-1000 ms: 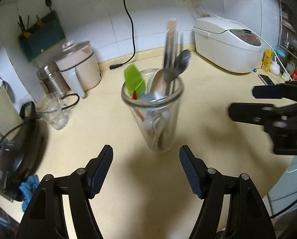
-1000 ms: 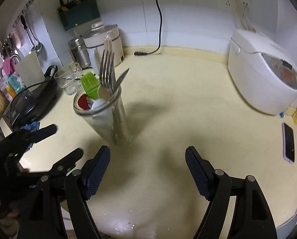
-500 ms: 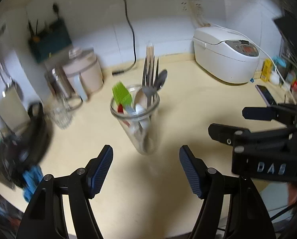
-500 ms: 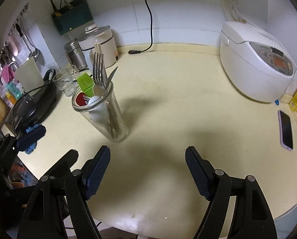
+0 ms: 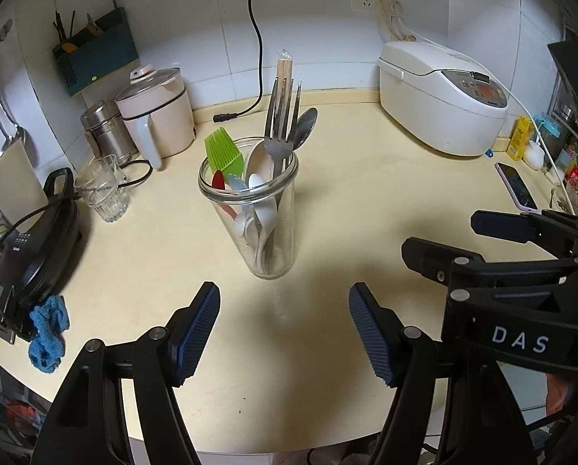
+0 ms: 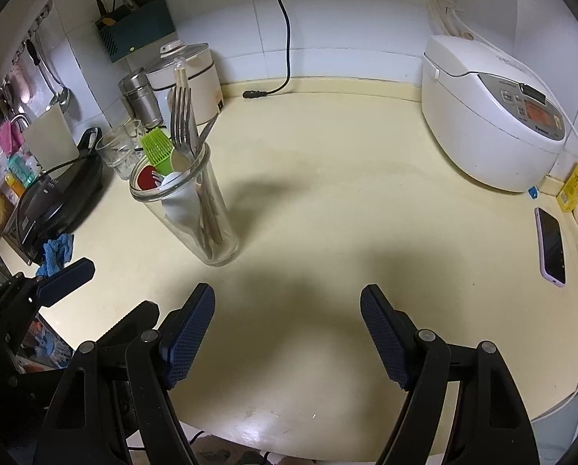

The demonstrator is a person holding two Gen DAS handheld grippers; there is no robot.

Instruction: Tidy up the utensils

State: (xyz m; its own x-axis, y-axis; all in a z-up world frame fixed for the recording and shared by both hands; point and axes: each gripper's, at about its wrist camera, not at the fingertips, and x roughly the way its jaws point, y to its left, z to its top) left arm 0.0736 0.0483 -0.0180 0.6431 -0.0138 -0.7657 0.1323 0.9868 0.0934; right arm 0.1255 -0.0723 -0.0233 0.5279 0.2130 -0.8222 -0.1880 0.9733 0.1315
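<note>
A glass jar [image 5: 264, 209] packed with forks, spoons and a green brush [image 5: 224, 152] stands upright on the counter [image 5: 366, 201]; left gripper [image 5: 283, 331] and right gripper [image 6: 287, 335] hover nearby, spread wide, holding nothing.

I see one tall glass jar [image 5: 258, 209] on my worktop [image 5: 366, 201]. In it I count two forks [image 5: 279, 116], one metal spoon [image 5: 303, 128], one green brush [image 5: 224, 152], one wrapped pair of chopsticks [image 5: 284, 71], and some white spoons I cannot count. At ten o'clock from the jar there are two drinking glasses [image 5: 102, 190]. There is one pink pot [image 5: 155, 114], one steel tin [image 5: 105, 130], one black griddle [image 5: 29, 240] and one blue rag [image 5: 48, 335]. At two o'clock sits one white rice cooker [image 5: 442, 95], and one phone [image 5: 515, 186].
</note>
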